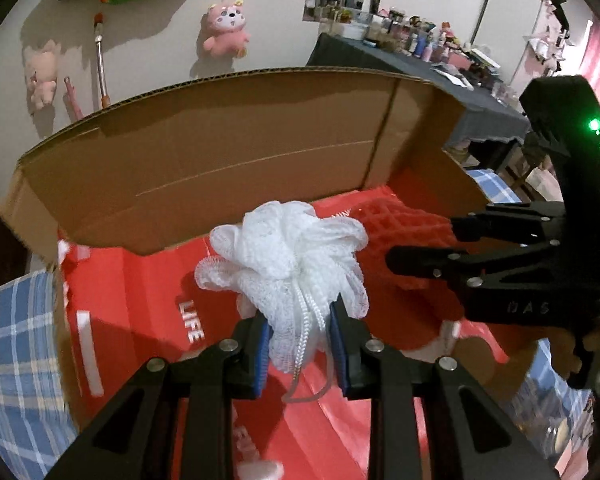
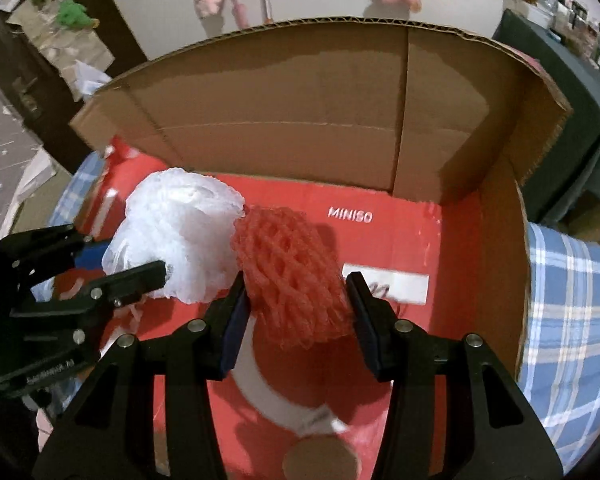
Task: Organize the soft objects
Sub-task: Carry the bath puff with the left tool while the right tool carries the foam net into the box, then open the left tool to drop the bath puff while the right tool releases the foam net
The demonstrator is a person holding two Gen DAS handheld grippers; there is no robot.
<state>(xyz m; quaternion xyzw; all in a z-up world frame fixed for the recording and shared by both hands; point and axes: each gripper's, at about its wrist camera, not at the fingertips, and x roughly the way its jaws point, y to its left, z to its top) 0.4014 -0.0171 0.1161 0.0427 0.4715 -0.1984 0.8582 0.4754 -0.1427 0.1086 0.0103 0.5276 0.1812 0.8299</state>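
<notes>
My left gripper (image 1: 300, 330) is shut on a white mesh bath pouf (image 1: 288, 248) and holds it over the open cardboard box (image 1: 220, 148) with a red floor. Its cord loop hangs between the fingers. My right gripper (image 2: 296, 312) is shut on a red foam net sleeve (image 2: 288, 268), also over the box; the right finger barely meets the net. The pouf shows at the left of the right wrist view (image 2: 180, 232), touching the red net. The right gripper shows at the right of the left wrist view (image 1: 420, 248).
The box (image 2: 300, 100) has tall brown flaps at the back and right, with a red printed bottom (image 2: 400, 240). It sits on a blue plaid cloth (image 2: 572, 300). Pink plush toys (image 1: 226, 28) hang on the wall behind. A cluttered dark table (image 1: 420, 60) stands far right.
</notes>
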